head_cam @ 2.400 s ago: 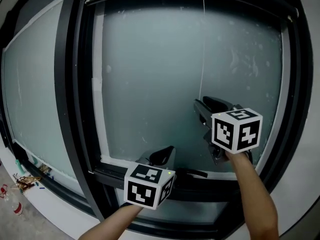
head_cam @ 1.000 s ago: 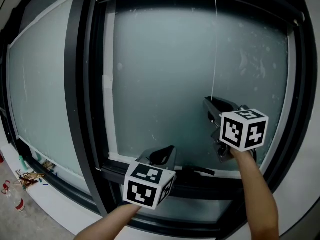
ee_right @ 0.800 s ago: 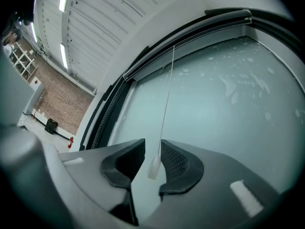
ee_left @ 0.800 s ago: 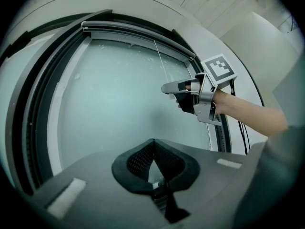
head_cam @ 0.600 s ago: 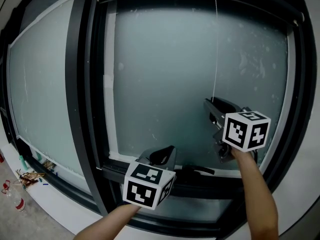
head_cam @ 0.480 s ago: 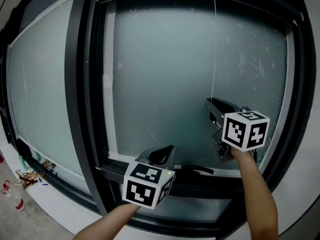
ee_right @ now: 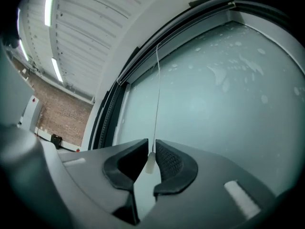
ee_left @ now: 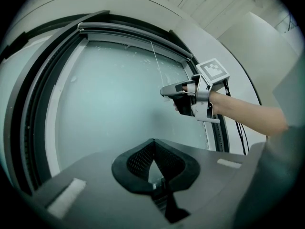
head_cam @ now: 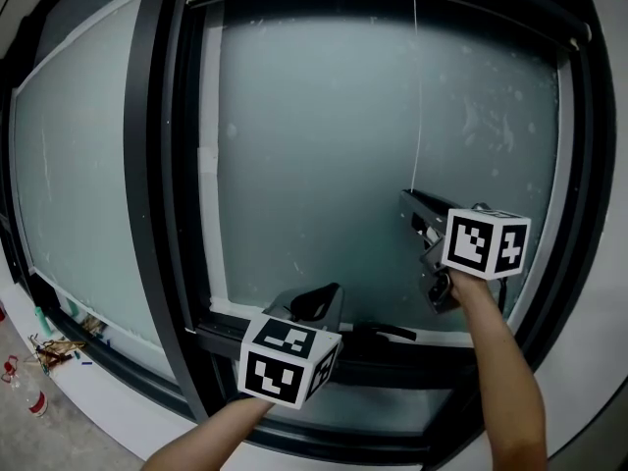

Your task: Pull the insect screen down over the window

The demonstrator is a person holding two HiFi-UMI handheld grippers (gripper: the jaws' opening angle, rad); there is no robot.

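Right gripper [ee_right: 151, 146] fingers are standing only narrowly apart and nipping the white cord toggle [ee_right: 149, 165], having just been closing on it. The toggle is sitting just inside the fingertips and seems to be touching the right pad. The thin pull cord [ee_right: 157, 94] is running up out of the gap to the top housing [ee_right: 181, 30] of the window frame.

Left gripper [ee_left: 153, 146] fingers are pressed together with nothing between them, idling low near the bottom rail of the frame [head_cam: 294, 346].

The step in hand looks like securing the cord end before the pull. To do it well:
- squeeze fully on the toggle, not the bare cord, so it is not slipping through
- pull straight down along the pane [head_cam: 314, 145], keeping the cord in line with the housing, not dragging it sideways
- keep the pull steady, no jerk

The insect screen itself is not showing over the glass. It is probably rolled up in the top housing, well above both grippers and linked to the right fingers only by the cord. The task is barely starting.
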